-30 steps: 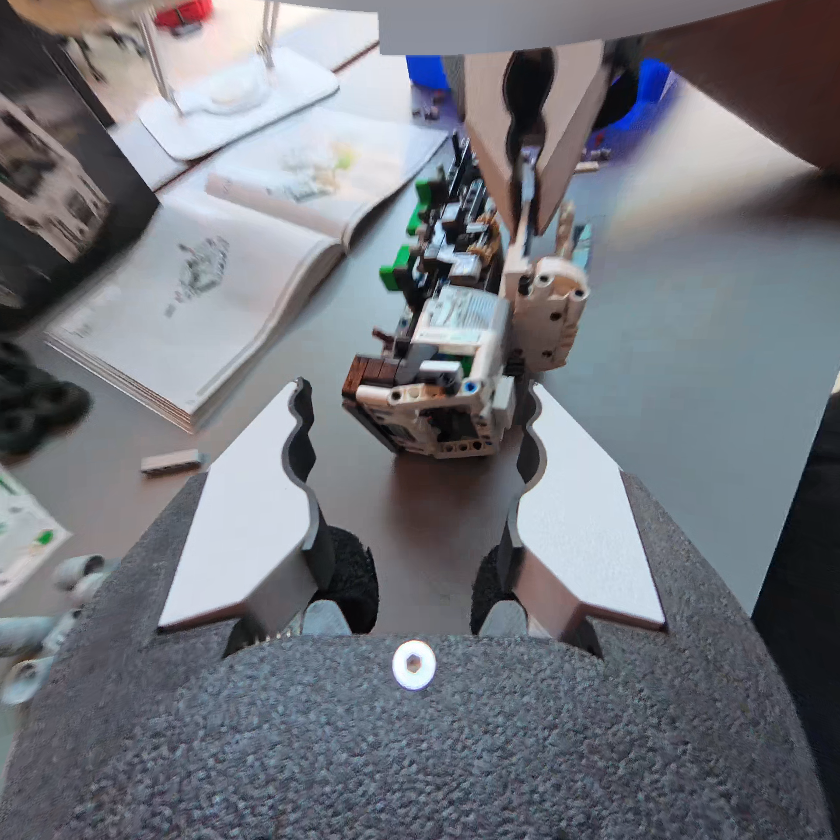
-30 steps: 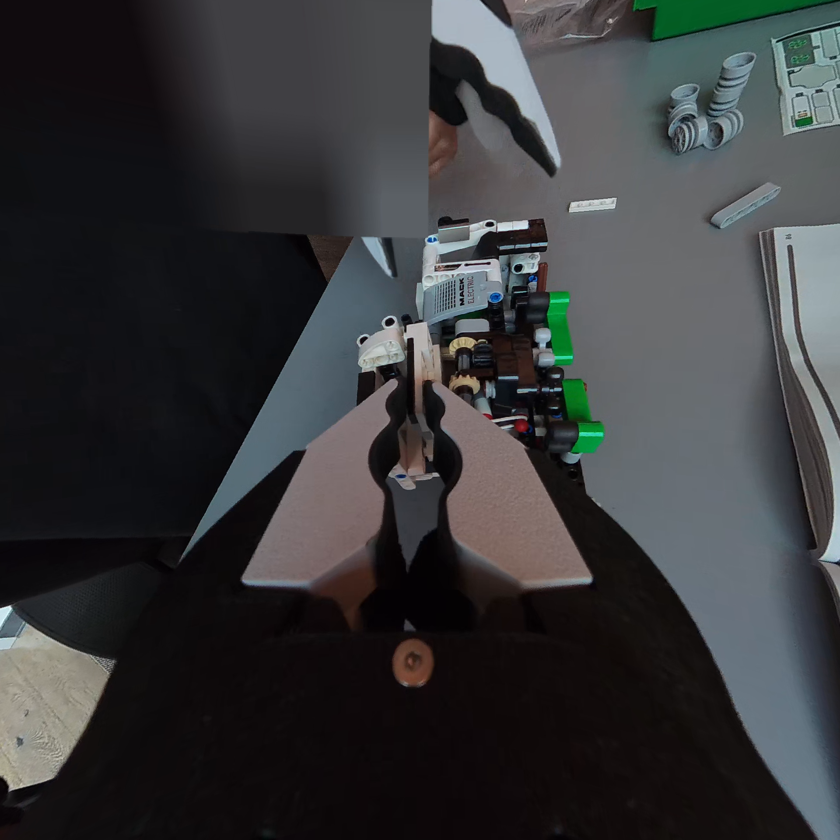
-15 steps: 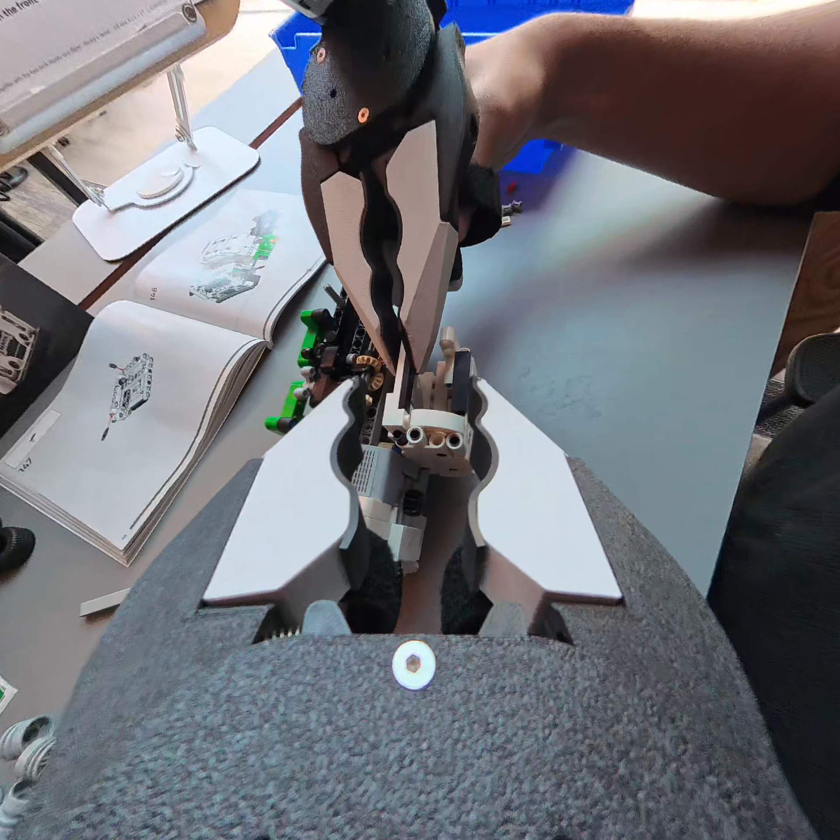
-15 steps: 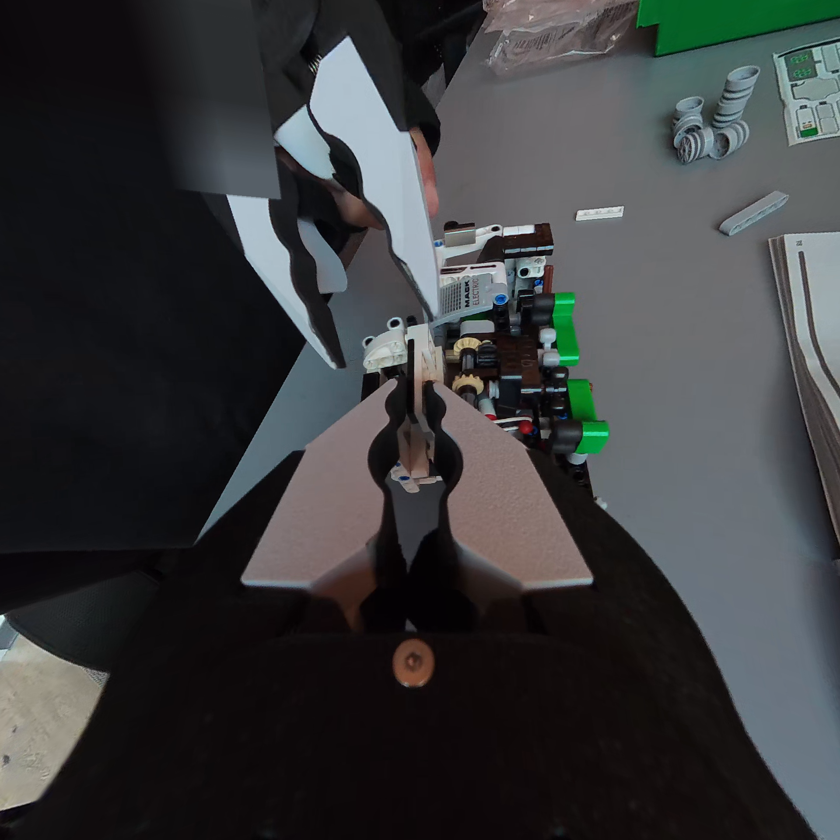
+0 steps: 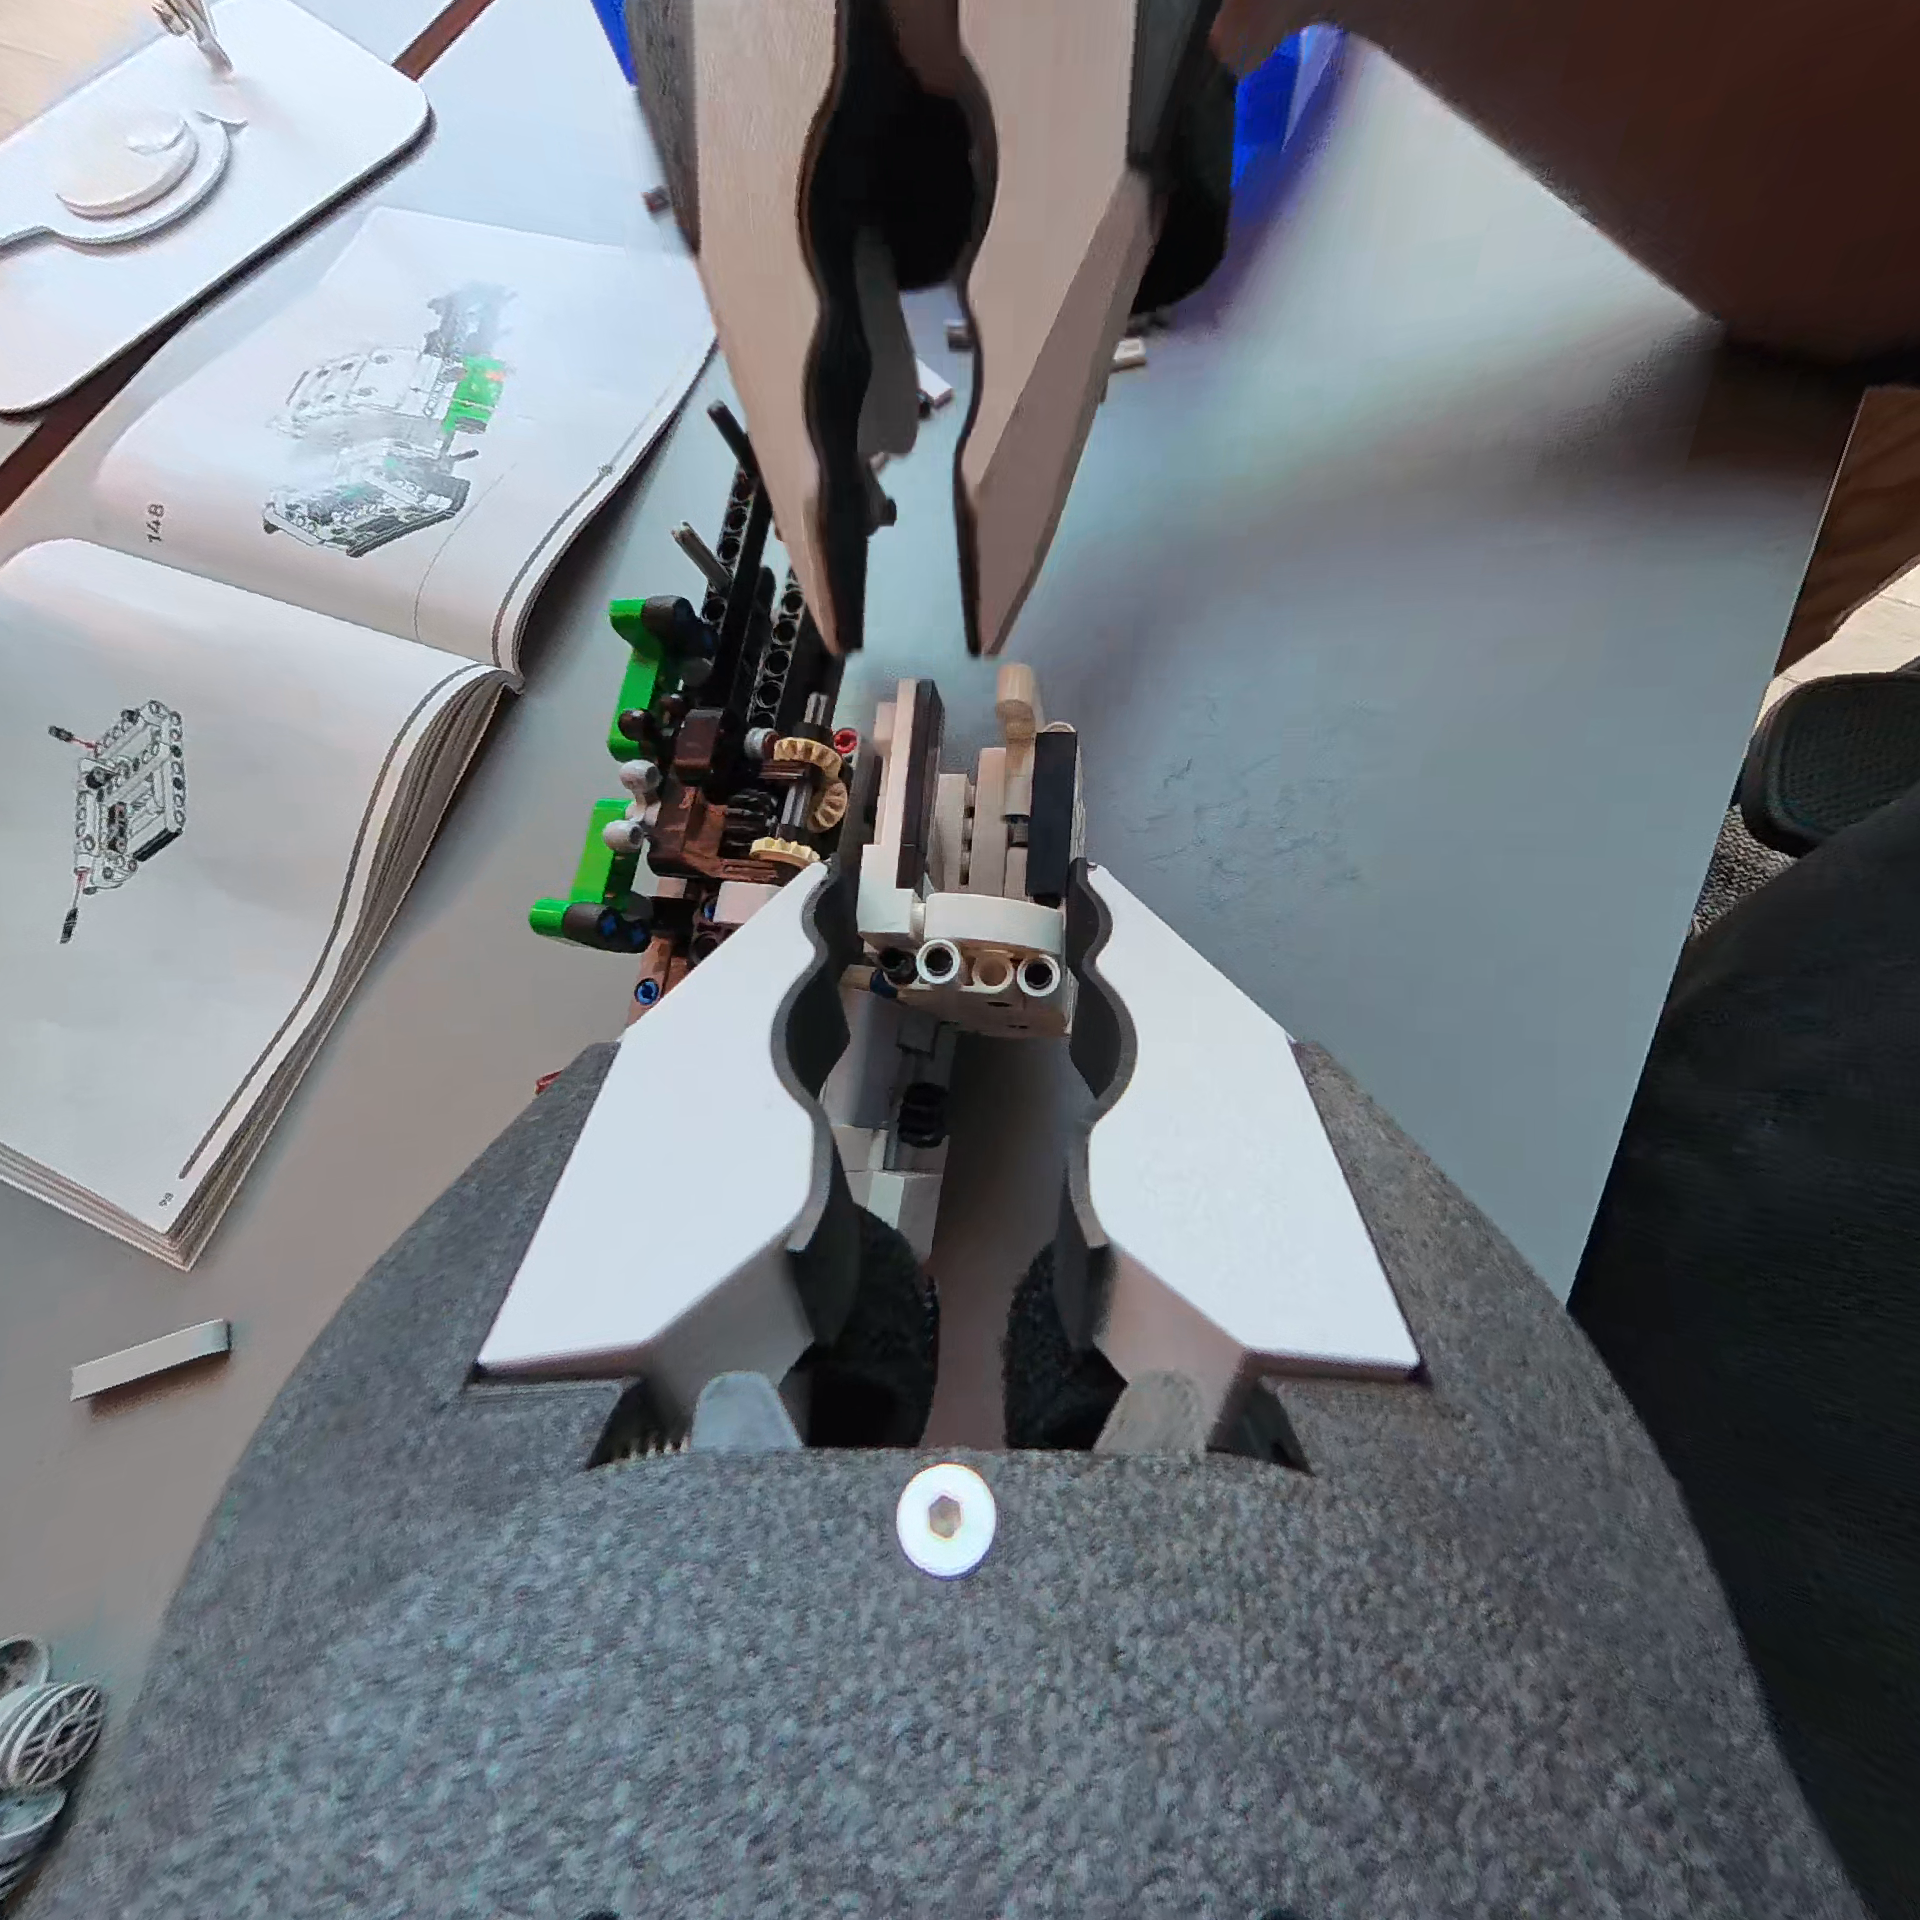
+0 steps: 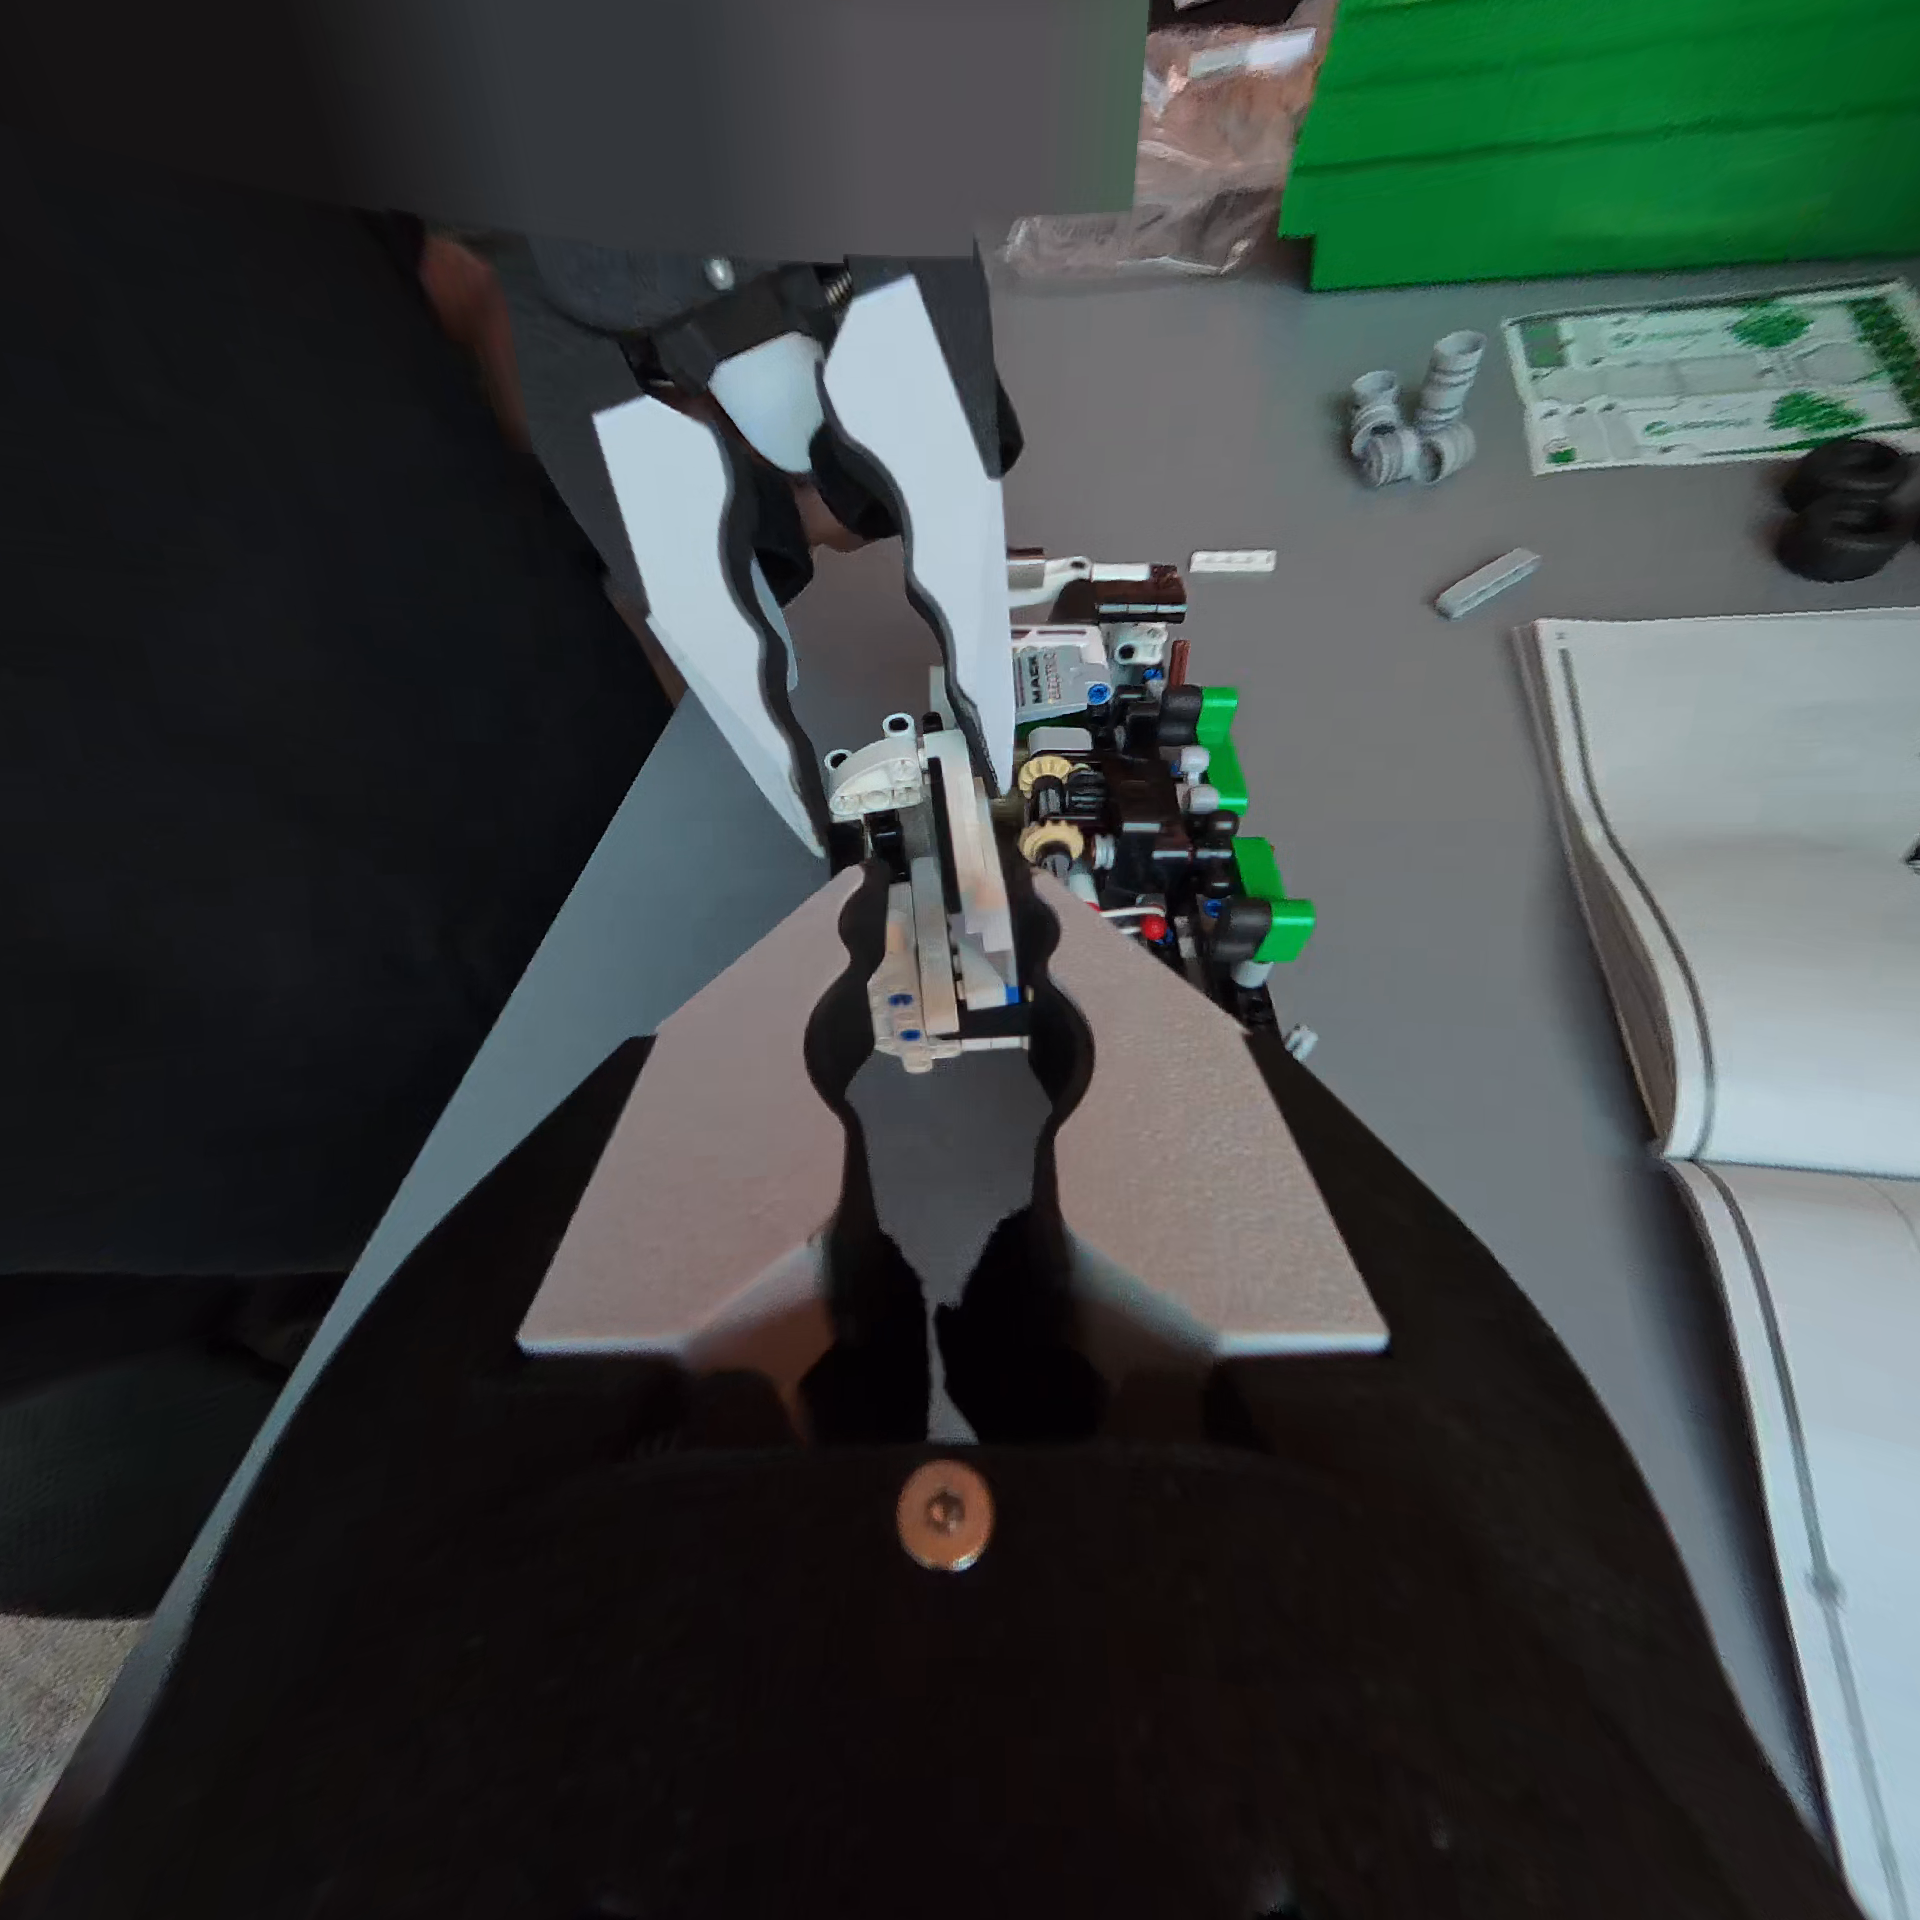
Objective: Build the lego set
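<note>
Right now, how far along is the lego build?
Done: the chassis, with its gears and green parts, sits assembled on the table.

In hand: the left gripper is clamped on the white sub-assembly, which sits against the chassis. The right gripper is open, jaws flanking the sub-assembly's other end.

Left: the grey wheel hubs, black tyres and a loose grey beam lie unused, so probably plenty remains.

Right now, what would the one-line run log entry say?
left gripper: around lego model, grip unclear | right gripper: open over it | manual: open on table
</note>
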